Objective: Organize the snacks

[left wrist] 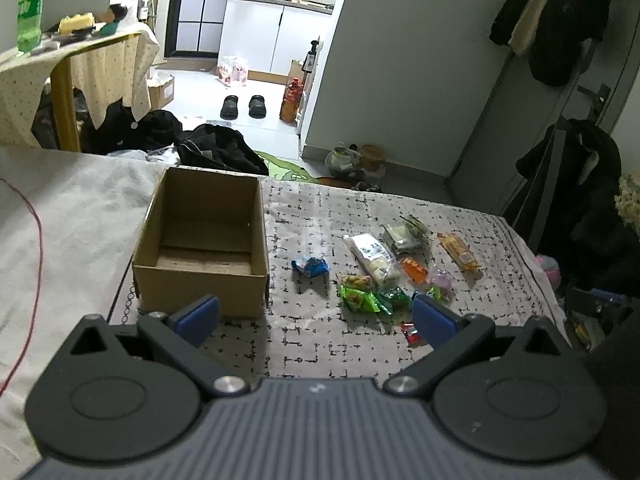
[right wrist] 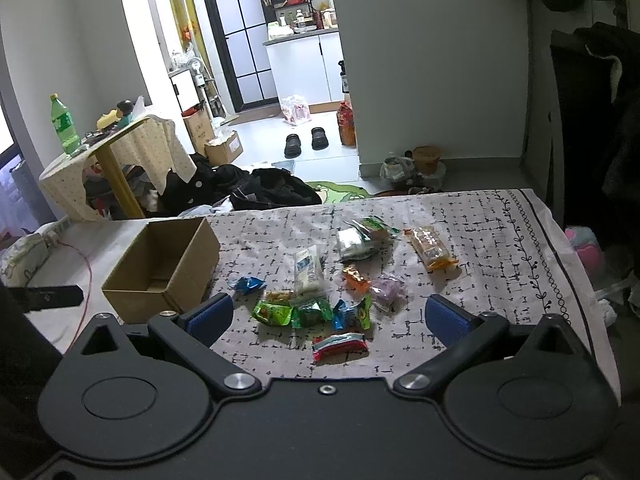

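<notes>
An empty brown cardboard box (left wrist: 202, 240) (right wrist: 160, 266) stands open on the patterned cloth. To its right lie several snack packets: a blue one (left wrist: 310, 267) (right wrist: 249, 283), a white one (left wrist: 374, 258) (right wrist: 308, 268), green ones (left wrist: 358, 298) (right wrist: 274, 313), an orange bar (left wrist: 459, 251) (right wrist: 430, 247) and a red-striped one (right wrist: 339, 346). My left gripper (left wrist: 316, 316) is open, hovering near the cloth's front edge, nothing between its blue pads. My right gripper (right wrist: 330, 318) is open too, above the red-striped and green packets without touching them.
The patterned cloth (right wrist: 480, 240) ends at a drop on the far side and right. A red cable (left wrist: 38, 248) runs over the plain sheet at left. Beyond are a small draped table with a green bottle (right wrist: 64, 124), dark bags on the floor (left wrist: 218, 150) and shoes (right wrist: 306, 142).
</notes>
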### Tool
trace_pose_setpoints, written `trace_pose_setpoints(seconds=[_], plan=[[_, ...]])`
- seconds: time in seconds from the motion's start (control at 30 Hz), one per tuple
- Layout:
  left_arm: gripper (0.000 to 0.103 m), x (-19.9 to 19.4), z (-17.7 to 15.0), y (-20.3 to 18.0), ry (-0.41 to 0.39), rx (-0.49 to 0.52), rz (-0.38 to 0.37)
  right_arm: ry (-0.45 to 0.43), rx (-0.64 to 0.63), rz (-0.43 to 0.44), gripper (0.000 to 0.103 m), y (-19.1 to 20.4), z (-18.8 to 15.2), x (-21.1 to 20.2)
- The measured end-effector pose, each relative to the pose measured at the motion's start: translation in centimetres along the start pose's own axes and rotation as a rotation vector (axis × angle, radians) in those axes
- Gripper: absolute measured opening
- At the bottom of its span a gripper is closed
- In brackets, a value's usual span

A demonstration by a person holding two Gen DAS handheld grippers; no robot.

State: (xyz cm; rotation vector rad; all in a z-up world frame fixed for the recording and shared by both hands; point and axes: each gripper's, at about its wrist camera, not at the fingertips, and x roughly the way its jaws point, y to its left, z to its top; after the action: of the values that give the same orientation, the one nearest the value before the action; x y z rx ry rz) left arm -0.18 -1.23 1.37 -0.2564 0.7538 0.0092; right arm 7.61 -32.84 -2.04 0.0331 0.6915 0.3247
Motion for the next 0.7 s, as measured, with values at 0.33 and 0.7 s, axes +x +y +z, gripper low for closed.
trace_pose_setpoints(seconds=[0.33,0.7], plan=[[0.102,2.3,1.3,-0.2,0.019,0.078,-0.045,0.039,0.017,-0.004,0.103,-0.6,-0.3,1.7],[0.102,6.5,2.3,-0.3,0.082,0.157,-0.118,0.073,0.018,-0.019,0.103,-1.0,-0.5,4.1]])
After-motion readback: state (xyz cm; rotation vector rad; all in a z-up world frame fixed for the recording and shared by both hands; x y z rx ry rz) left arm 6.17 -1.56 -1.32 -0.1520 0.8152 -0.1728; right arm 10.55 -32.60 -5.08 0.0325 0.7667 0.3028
